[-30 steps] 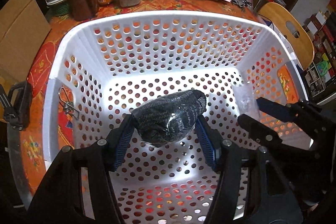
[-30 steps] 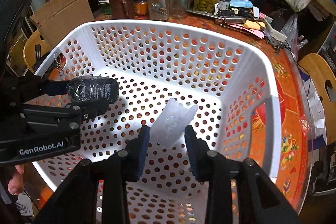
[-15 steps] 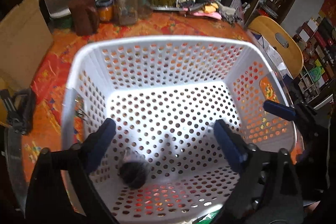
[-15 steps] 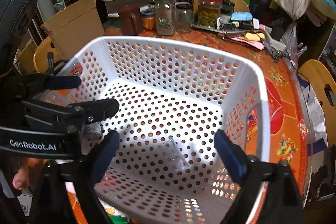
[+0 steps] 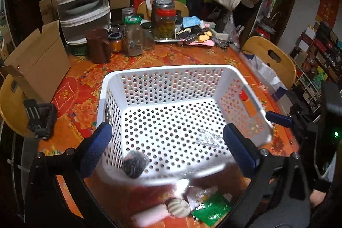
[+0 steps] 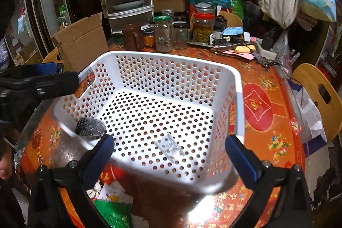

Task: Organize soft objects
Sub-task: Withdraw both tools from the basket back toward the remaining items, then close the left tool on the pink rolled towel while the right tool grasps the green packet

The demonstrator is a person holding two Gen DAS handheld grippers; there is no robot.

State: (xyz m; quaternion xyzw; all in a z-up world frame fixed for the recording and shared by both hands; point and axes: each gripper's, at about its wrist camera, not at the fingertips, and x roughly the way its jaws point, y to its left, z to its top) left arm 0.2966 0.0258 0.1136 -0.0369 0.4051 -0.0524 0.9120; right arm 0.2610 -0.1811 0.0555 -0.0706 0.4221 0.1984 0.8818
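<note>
A white perforated basket (image 5: pixel 171 71) (image 6: pixel 239 104) stands on the orange table. A dark bagged soft bundle (image 5: pixel 135 166) (image 6: pixel 90 126) lies on its floor at the near left corner. A clear plastic packet (image 5: pixel 207 138) (image 6: pixel 170 147) lies on the floor to the right of it. My left gripper (image 5: pixel 168 149) is open and empty, above the basket's near rim. My right gripper (image 6: pixel 170 155) is open and empty, also above the near rim. Near the table's front edge lie a pink soft roll (image 5: pixel 149 214), a cream knitted piece (image 5: pixel 178 206) and a green packet (image 5: pixel 211 209) (image 6: pixel 113 214).
Glass jars (image 5: pixel 133 35) (image 6: pixel 163 33), a brown mug (image 5: pixel 98 45) and a tray of small items (image 5: pixel 192 34) stand behind the basket. A cardboard box (image 5: pixel 38 61) sits left, wooden chairs (image 5: pixel 271 57) (image 6: pixel 318 89) right. A black clamp (image 5: pixel 40 119) hangs at the left table edge.
Both grippers opened and let go: the dark bundle and the clear packet dropped onto the basket floor. Both grippers then pulled back and up, away from the basket.
</note>
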